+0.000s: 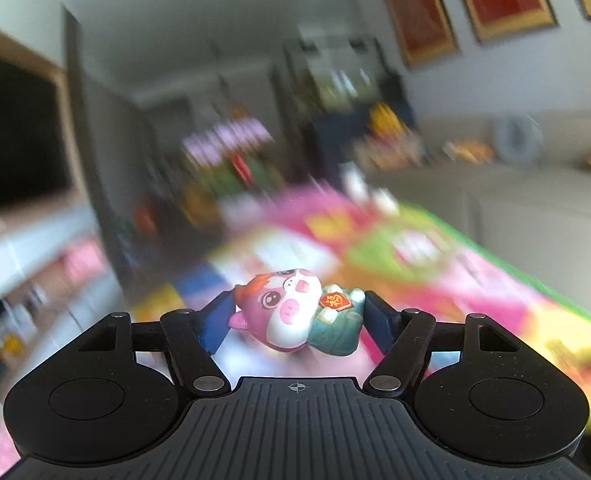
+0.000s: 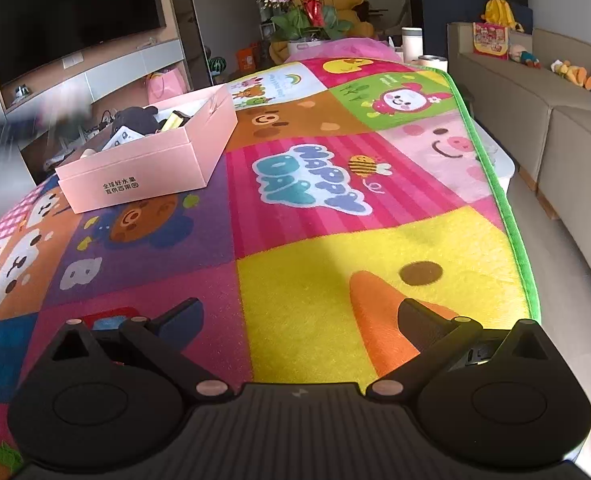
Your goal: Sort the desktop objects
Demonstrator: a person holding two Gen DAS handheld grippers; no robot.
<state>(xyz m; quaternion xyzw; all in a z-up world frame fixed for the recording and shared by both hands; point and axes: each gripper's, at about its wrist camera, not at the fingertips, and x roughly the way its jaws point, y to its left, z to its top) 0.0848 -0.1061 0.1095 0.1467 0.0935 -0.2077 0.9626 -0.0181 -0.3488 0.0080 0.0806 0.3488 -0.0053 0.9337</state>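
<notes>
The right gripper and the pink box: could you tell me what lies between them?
Only bare patterned mat between right gripper and pink box, in the right wrist view.

The mat carries the words "HAPPY DAY" in blue and white letters on its pink striped square, and a white "B" on a purple square. The pink box has two lines of Chinese print on its front wall, perhaps "全球好水果".

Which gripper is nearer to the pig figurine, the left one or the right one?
Left. The left gripper is closed on the pig figurine, held above the mat. The right gripper hangs open over the mat; no figurine appears in its view.
</notes>
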